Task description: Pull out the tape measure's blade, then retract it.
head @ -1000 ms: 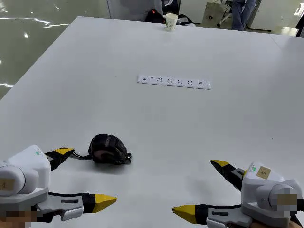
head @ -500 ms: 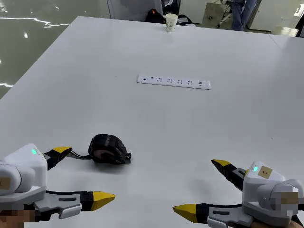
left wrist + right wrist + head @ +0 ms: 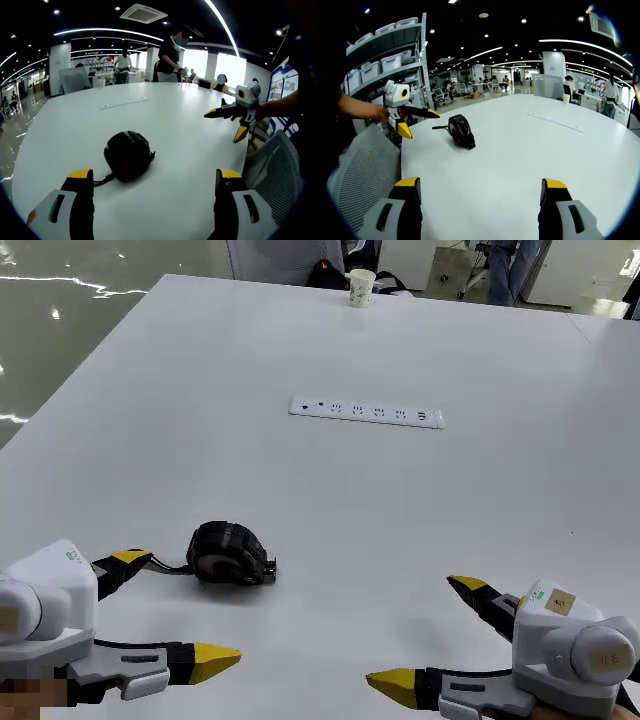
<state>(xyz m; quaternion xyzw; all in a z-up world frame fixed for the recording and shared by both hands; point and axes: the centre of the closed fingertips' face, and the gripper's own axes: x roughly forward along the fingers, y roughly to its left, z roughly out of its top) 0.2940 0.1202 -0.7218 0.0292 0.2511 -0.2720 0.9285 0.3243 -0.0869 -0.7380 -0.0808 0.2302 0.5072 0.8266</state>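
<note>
**Hovering Open-Jawed Beside the Tape**

Head view: holding the left gripper (image 3: 180,605) near left over the table (image 3: 420,500), jaws wide apart, just left of the black tape (image 3: 228,554). Holding the right gripper (image 3: 425,630) near right, jaws likewise spread, well apart from it.

Left gripper view: looking between spread jaws at the tape (image 3: 127,155), lying just beyond, touching neither tip.

Right gripper view: seeing the tape (image 3: 461,131) ahead to the left, near the left gripper (image 3: 421,124), with a power strip (image 3: 555,121) farther right.
</note>
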